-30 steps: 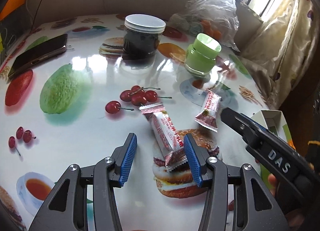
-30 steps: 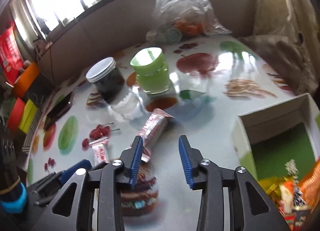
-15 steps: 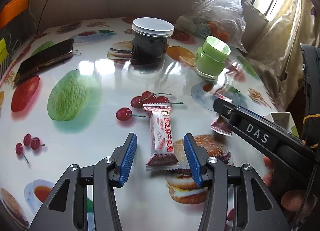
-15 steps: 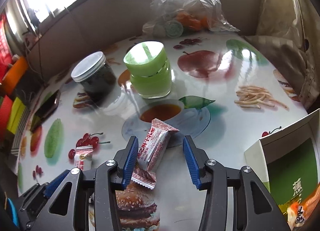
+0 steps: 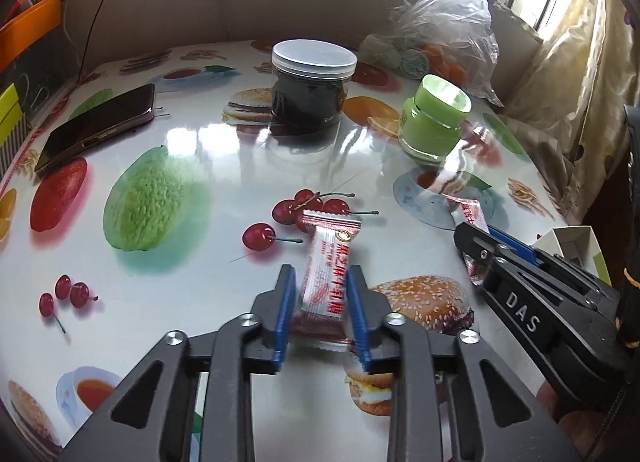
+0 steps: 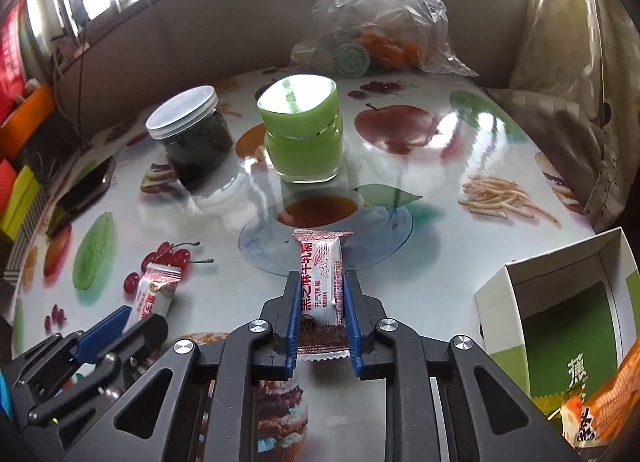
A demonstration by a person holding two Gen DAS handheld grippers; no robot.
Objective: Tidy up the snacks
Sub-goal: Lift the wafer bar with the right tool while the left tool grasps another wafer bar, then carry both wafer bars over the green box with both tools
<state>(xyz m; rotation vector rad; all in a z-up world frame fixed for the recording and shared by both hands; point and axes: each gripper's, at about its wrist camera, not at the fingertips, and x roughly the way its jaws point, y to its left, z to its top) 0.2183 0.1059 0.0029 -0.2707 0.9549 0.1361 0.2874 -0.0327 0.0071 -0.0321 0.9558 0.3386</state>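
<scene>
Two red-and-white candy packets lie on the fruit-print table (image 5: 192, 262). My left gripper (image 5: 320, 280) is closing, and its blue pads press the sides of one packet (image 5: 330, 250), whose far end lies on printed cherries. My right gripper (image 6: 321, 282) is closing too, and its pads squeeze the other packet (image 6: 320, 258), which points toward the printed teacup. Both packets still rest on the table. A white and green box (image 6: 560, 294) with snack bags inside stands open at the right.
A dark jar with a white lid (image 5: 312, 89) and a green jar (image 5: 436, 121) stand behind the packets. A phone (image 5: 100, 121) lies at the far left. A clear plastic bag (image 5: 440, 33) sits at the back. The two grippers are side by side.
Both grippers have narrowed from wide open onto the packets between their pads. The right packet, which lay slanted, now lies straight between the right pads.
</scene>
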